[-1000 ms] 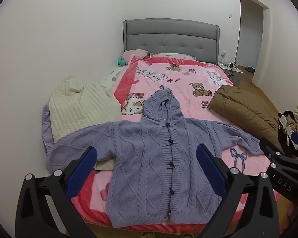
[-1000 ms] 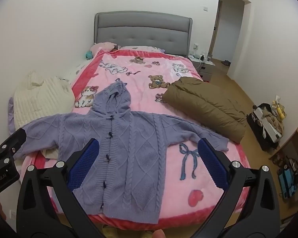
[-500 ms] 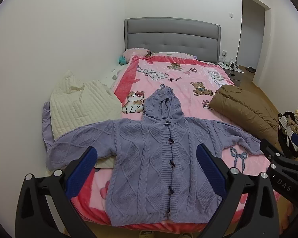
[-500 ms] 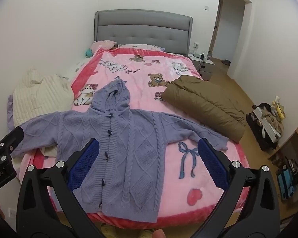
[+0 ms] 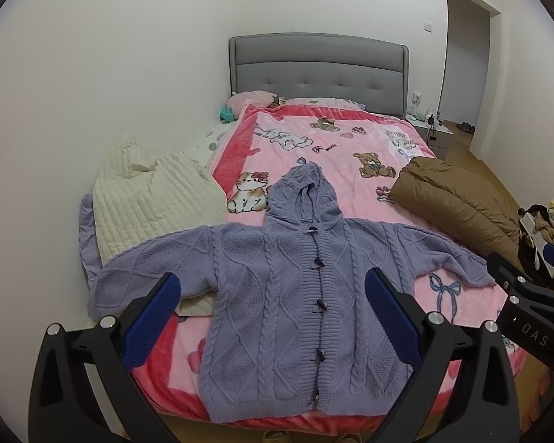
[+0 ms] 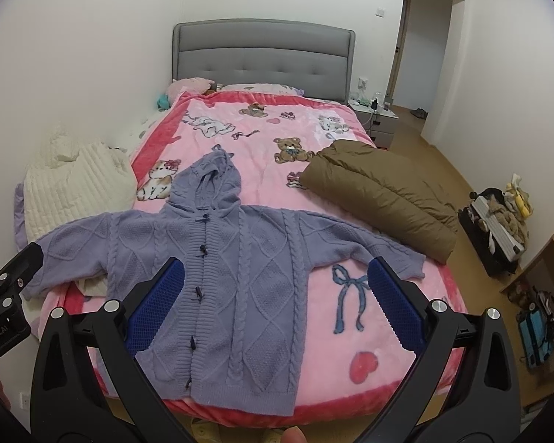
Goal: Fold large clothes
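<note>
Lavender cable-knit hooded cardigan (image 5: 295,288) lies flat, front up, across the foot end of the bed, on the pink cartoon-print fleece blanket with red border (image 5: 336,147). Toggle buttons done up down the centre placket, hood pointing toward the grey upholstered headboard (image 5: 317,70), both sleeves spread out sideways. Hem sits at the foot edge of the bed. In the left wrist view, the sleeve on the picture's left overlaps the cream quilted garment (image 5: 147,199) heaped by the wall; the other sleeve's cuff ends close to the folded brown puffy quilted item (image 5: 454,203), contact not clear. Left gripper (image 5: 273,317): black frame, blue pads spread wide, nothing between them, held off the foot of the bed above the cardigan's lower half, no contact. Right gripper (image 6: 275,302): same build, pads also spread wide and holding nothing, hovering over the cardigan's hem area and the blanket's blue bow print (image 6: 349,297). Each gripper shows at the edge of the other's view, so they sit side by side. Right wrist view also shows a white bedside table (image 6: 376,116) right of the headboard and bags on the wooden floor (image 6: 498,229) along the right wall.
</note>
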